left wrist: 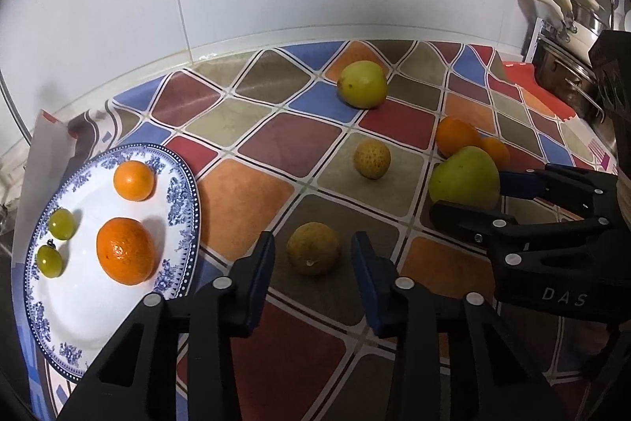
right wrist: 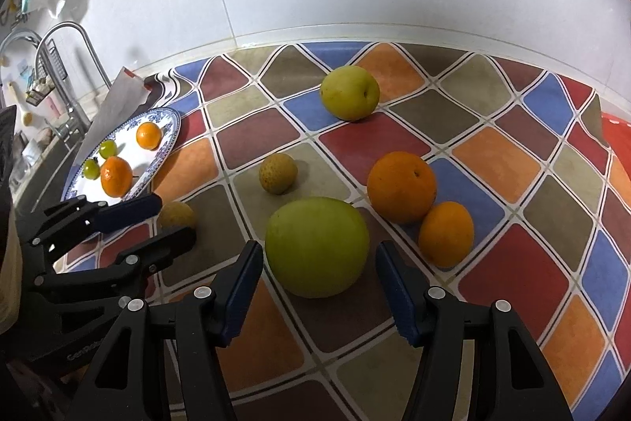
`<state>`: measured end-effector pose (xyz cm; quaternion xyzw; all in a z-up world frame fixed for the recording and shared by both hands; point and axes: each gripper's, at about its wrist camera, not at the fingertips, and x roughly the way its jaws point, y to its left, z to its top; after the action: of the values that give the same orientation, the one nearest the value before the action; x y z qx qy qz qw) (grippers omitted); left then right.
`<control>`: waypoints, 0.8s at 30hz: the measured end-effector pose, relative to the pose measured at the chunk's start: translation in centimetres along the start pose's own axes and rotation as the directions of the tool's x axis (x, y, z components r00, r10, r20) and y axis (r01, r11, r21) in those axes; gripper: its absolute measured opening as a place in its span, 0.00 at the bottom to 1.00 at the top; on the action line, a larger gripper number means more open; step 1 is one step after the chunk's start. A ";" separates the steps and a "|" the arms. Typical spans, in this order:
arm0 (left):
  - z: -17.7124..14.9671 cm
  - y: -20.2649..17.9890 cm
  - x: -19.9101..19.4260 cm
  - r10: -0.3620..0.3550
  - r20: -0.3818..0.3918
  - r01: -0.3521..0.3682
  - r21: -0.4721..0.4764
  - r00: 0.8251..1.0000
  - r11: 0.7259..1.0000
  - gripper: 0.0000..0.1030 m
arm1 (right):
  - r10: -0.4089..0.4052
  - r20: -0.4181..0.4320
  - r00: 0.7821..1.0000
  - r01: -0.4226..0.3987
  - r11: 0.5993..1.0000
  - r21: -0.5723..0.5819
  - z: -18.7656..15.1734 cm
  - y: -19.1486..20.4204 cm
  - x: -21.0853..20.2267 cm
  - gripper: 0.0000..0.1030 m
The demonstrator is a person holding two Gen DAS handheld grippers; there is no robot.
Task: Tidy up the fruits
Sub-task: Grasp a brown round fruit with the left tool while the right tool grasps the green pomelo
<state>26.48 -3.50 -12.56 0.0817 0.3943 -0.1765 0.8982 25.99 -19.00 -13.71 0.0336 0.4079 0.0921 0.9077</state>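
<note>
Now, left gripper [left wrist: 313,259]: we held its jaws apart around a small brownish round fruit [left wrist: 313,253], not touching.
Right gripper [right wrist: 319,263]: we kept jaws apart beside the large green apple [right wrist: 317,247], unclamped.
Blue-patterned white plate [left wrist: 185,192]: far left, it carried two oranges and two green tomatoes.

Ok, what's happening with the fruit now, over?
Left hand-held gripper open around small brown fruit. Right hand-held gripper open around green apple. Nothing blocking.
</note>
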 end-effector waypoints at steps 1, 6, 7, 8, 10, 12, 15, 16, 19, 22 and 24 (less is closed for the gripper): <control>0.0 0.0 0.1 -0.001 -0.002 0.001 -0.002 1.000 1.000 0.34 | 0.000 -0.001 1.000 0.000 1.000 0.000 0.0 0.0 0.1 0.58; 0.1 0.1 0.2 -0.006 -0.007 0.006 -0.007 1.000 1.000 0.29 | 0.003 -0.001 1.000 -0.003 1.000 -0.004 -0.1 0.2 0.1 0.49; 0.1 0.1 0.1 -0.006 -0.006 0.006 -0.007 1.000 1.000 0.29 | 0.002 -0.001 1.000 -0.002 1.000 -0.004 -0.1 0.2 0.1 0.49; 0.0 0.1 0.1 -0.005 -0.005 0.005 -0.006 1.000 1.000 0.29 | 0.002 0.000 1.000 -0.002 1.000 -0.005 -0.1 0.2 0.1 0.49; 0.1 0.1 0.0 -0.003 0.002 0.003 -0.006 1.000 1.000 0.29 | 0.001 0.001 1.000 -0.001 1.000 -0.006 -0.1 0.2 0.1 0.49; 0.1 0.1 -0.2 -0.002 0.008 0.002 -0.009 1.000 1.000 0.29 | 0.000 0.001 1.000 0.000 1.000 -0.006 -0.1 0.2 0.1 0.49; 0.2 0.0 -0.8 -0.001 0.020 0.001 -0.012 1.000 1.000 0.29 | 0.000 0.000 1.000 0.000 1.000 -0.002 -0.2 0.2 -0.1 0.48; 0.3 0.0 -1.0 -0.001 0.027 0.001 -0.012 1.000 1.000 0.29 | 0.001 0.001 1.000 -0.001 1.000 0.000 -0.2 0.2 -0.2 0.48; 0.4 -0.1 -1.8 0.000 0.045 0.001 -0.016 0.999 1.000 0.29 | 0.002 0.010 1.000 -0.002 1.000 -0.002 -0.2 0.2 -0.8 0.48; 0.4 -0.2 -2.8 0.006 0.065 -0.005 -0.019 0.998 1.000 0.29 | 0.004 0.022 1.000 -0.004 1.000 -0.003 -0.2 0.4 -1.5 0.48; 0.5 -0.2 -3.4 0.010 0.077 -0.009 -0.021 0.997 1.000 0.29 | 0.005 0.031 0.999 -0.005 1.000 -0.004 -0.1 0.6 -1.9 0.48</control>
<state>24.60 -2.96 -9.74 0.0673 0.3608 -0.1711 0.9143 24.57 -18.83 -12.29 0.0342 0.3934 0.0946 0.9138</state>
